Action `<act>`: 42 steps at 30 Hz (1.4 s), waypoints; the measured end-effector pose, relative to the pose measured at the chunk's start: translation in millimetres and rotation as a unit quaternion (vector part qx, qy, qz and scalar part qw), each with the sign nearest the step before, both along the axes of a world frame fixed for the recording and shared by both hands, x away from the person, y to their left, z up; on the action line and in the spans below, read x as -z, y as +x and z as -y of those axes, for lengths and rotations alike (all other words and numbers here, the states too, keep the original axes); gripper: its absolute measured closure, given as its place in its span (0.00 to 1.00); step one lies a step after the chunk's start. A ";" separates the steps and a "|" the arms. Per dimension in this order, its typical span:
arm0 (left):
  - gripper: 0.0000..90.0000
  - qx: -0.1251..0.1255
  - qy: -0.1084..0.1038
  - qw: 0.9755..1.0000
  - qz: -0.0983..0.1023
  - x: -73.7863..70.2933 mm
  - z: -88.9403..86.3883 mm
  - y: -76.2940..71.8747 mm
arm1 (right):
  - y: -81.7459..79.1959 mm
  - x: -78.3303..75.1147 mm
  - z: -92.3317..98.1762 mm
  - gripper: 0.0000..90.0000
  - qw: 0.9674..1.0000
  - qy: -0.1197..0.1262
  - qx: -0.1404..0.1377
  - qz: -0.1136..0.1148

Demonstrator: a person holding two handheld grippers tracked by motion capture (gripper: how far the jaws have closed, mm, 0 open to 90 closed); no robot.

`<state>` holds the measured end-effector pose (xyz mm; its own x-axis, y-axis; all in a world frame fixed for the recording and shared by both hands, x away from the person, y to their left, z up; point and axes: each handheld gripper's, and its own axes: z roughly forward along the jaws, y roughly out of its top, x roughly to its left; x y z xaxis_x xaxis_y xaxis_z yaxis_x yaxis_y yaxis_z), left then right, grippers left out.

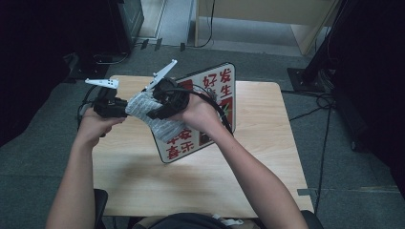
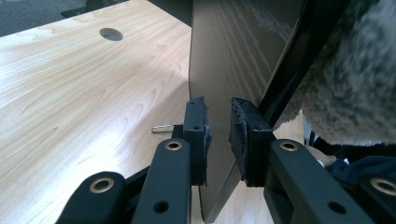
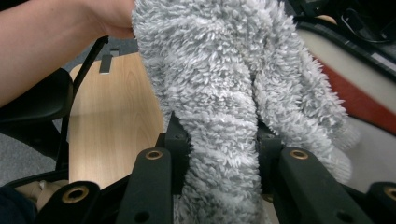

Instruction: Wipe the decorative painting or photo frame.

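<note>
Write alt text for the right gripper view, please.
The right gripper is shut on a fluffy grey cloth, which bulges up between its black jaws. Behind it are a light wooden table, a person's forearm and a red-and-white board.

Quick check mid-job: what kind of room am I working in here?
Probably a lab or office recording space: a small wooden table on grey carpet, cables trailing across the floor, and dark equipment stands around the edges.

Board (image 1: 210, 95) tilted on table (image 1: 258, 162), cloth (image 1: 157, 119) before it
</note>
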<state>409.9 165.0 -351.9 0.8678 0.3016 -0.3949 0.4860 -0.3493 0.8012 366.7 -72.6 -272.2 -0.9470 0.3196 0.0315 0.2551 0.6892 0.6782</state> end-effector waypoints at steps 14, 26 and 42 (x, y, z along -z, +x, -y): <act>0.85 -0.001 0.000 1.000 0.000 0.0 0.0 -0.1 | -3.5 17.9 0.8 0.75 1.000 -0.003 -0.008 -0.006; 0.86 0.000 -0.001 1.000 -0.001 0.4 -0.3 -0.6 | -5.6 33.2 3.2 0.76 1.000 0.002 -0.014 -0.008; 0.86 -0.001 -0.002 1.000 -0.004 1.6 -1.0 -1.4 | -8.9 55.5 10.8 0.76 0.999 0.030 -0.009 -0.019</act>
<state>408.5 165.9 -353.5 0.8635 0.3024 -0.4036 0.4938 -0.3444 0.7985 357.8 -83.4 -327.7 -0.9506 0.2983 0.0860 0.2689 0.6527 0.7083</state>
